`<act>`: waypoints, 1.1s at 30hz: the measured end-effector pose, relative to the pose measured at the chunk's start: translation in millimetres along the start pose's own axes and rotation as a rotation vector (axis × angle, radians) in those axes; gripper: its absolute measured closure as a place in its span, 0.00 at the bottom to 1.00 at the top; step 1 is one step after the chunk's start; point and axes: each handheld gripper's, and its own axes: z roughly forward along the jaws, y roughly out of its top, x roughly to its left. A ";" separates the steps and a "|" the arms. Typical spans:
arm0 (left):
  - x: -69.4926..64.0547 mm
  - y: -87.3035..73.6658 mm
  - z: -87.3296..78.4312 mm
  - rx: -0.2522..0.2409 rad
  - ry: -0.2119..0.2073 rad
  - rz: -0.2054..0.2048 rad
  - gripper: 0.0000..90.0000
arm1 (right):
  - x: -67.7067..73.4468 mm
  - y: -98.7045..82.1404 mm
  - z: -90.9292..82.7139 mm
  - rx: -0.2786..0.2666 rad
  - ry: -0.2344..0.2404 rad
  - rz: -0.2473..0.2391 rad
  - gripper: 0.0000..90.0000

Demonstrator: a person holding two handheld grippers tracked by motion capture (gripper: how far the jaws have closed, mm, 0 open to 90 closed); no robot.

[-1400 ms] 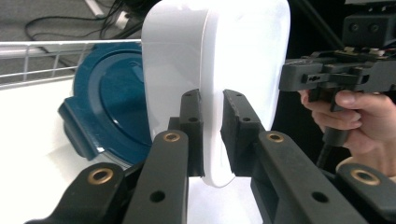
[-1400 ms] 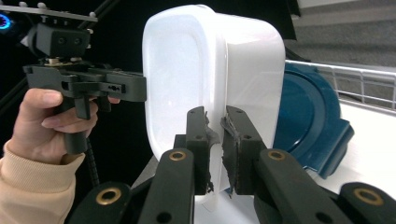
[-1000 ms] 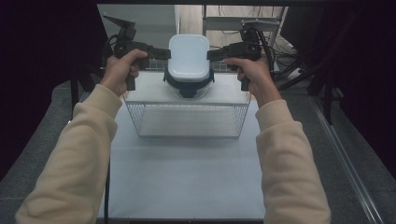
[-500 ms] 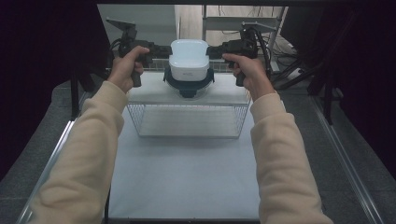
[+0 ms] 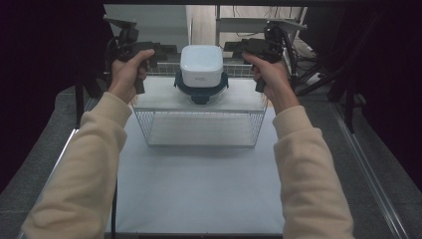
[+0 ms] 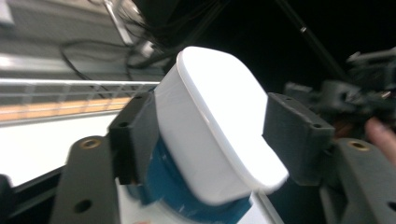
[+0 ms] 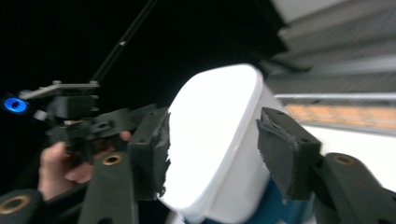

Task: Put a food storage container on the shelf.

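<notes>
On the near table [image 5: 199, 189] nothing lay before our sleeves; farther on stood a wire basket [image 5: 201, 127]. Above its far side we held a white box [image 5: 201, 66], upside down on its blue lid [image 5: 201, 88], our left gripper [image 5: 166, 50] and right gripper [image 5: 234, 50] each clamped on its sides.
</notes>
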 end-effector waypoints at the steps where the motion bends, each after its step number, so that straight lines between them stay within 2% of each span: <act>1: -5.8 -4.3 -7.5 -0.005 0.025 0.042 0.35 | 3.6 -1.5 -9.3 -0.004 -0.015 -0.042 0.46; 2: -10.3 -8.7 -13.9 -0.011 0.039 0.081 0.33 | 7.0 -4.3 -19.2 -0.008 -0.021 -0.076 0.45; 8: -28.3 -45.6 -42.9 -0.019 0.044 0.208 0.29 | 22.7 -32.4 -62.9 -0.023 -0.056 -0.234 0.42; 11: -36.9 -68.2 -55.4 -0.006 0.063 0.280 0.28 | 27.0 -50.5 -80.5 -0.032 -0.066 -0.288 0.39; 16: -48.1 -105.9 -67.4 0.018 0.052 0.344 0.28 | 23.2 -87.2 -107.9 -0.048 -0.090 -0.344 0.33; 19: -48.6 -127.9 -69.4 0.039 0.037 0.361 0.27 | 16.1 -105.9 -119.5 -0.054 -0.107 -0.374 0.31; 22: -41.9 -152.3 -68.2 0.055 0.031 0.366 0.27 | 6.0 -126.6 -128.8 -0.057 -0.110 -0.386 0.30; 24: -34.6 -169.2 -66.8 0.059 0.029 0.353 0.26 | -2.8 -144.3 -131.9 -0.050 -0.129 -0.403 0.29; 29: -16.3 -212.7 -59.6 0.087 0.070 0.331 0.26 | -20.2 -187.0 -131.3 -0.028 -0.162 -0.437 0.27; 33: 0.0 -241.0 -53.5 0.104 0.075 0.279 0.26 | -31.1 -224.0 -126.1 0.000 -0.168 -0.465 0.23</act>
